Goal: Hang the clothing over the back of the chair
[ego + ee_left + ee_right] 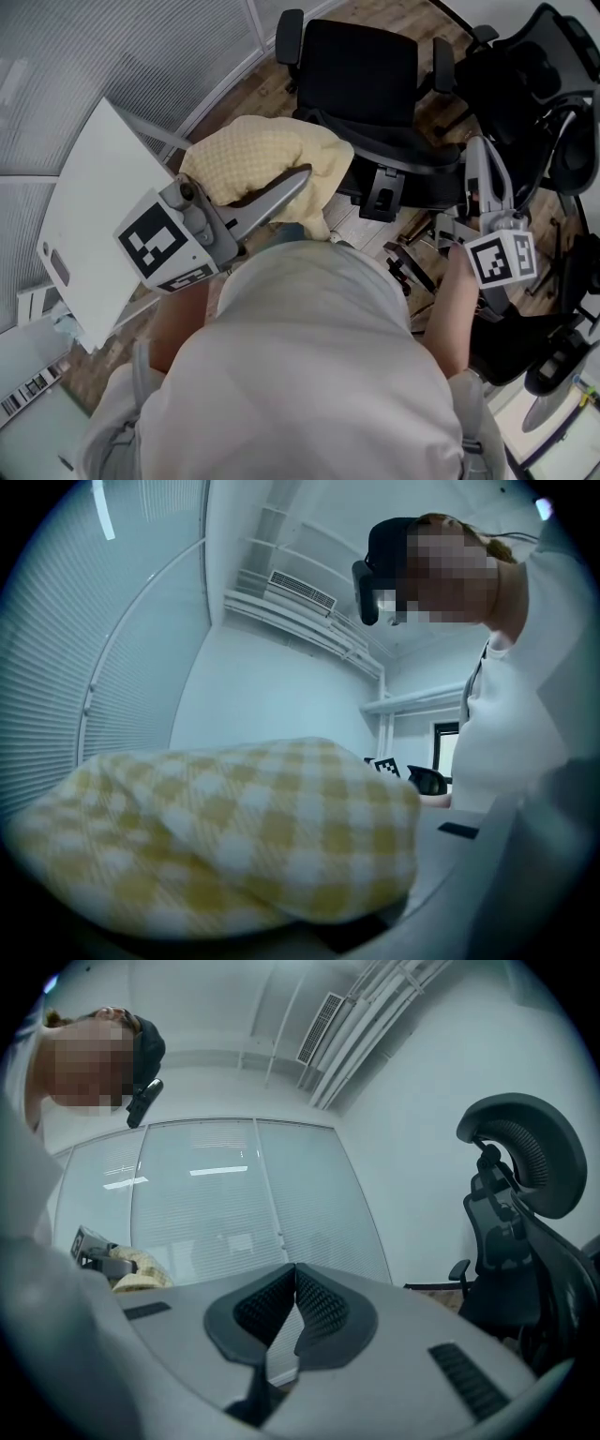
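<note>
Bunched clothing [258, 155], gripped by the left tool [296, 180] alone (right tool [293, 1288] closed, empty), may slide off the chair back [398, 159].

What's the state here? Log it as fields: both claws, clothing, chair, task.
left claw: shut on the yellow checked clothing
clothing state: bunched into a bundle, held up, not touching the chair
right claw: shut, nothing between its jaws
chair state: black office chair beyond the bundle, nothing draped over it
task: hanging not yet done
</note>
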Tool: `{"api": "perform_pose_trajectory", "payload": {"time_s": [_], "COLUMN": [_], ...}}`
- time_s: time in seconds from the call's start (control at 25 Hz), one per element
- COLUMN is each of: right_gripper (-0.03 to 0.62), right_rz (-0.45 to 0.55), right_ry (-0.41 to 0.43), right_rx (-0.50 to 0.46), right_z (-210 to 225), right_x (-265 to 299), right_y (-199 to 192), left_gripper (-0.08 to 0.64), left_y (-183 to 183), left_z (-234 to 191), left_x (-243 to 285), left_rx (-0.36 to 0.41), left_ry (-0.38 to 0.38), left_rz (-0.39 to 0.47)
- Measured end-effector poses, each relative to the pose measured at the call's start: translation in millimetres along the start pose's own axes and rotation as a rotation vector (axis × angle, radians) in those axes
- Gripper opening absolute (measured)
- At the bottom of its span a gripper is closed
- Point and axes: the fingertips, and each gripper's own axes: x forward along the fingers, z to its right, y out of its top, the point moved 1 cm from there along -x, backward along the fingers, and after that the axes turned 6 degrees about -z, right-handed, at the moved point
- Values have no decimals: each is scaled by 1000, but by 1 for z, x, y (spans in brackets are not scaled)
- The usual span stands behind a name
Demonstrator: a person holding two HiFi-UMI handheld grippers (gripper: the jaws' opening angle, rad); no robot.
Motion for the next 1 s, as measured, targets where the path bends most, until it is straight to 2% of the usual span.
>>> {"api": "perform_pose_trajectory", "payload": {"time_s": [0.24, 0.44, 0.72, 0.88, 1.0], "right_gripper": [21, 21, 21, 21, 21], "right_rz": [-7, -4, -6, -2, -2], "right_ry": [8, 6, -1, -12, -17], "right_rx": [2, 7, 10, 3, 3], "right_z": [-2, -1, 2, 6, 7], "right_x": [-3, -7, -14, -18, -20], "right_y": [-2, -3, -3, 0, 1], "left_gripper": [87, 87, 86, 87, 87], "left_y": [18, 36, 61, 81, 81], "left_z": [21, 38, 33, 39, 35], "left_x": [3, 7, 19, 22, 31], "left_rx": [73, 165, 187, 213, 212], "left_ry": [-64, -137, -151, -191, -229], "left_rz": [19, 45, 92, 133, 140]}}
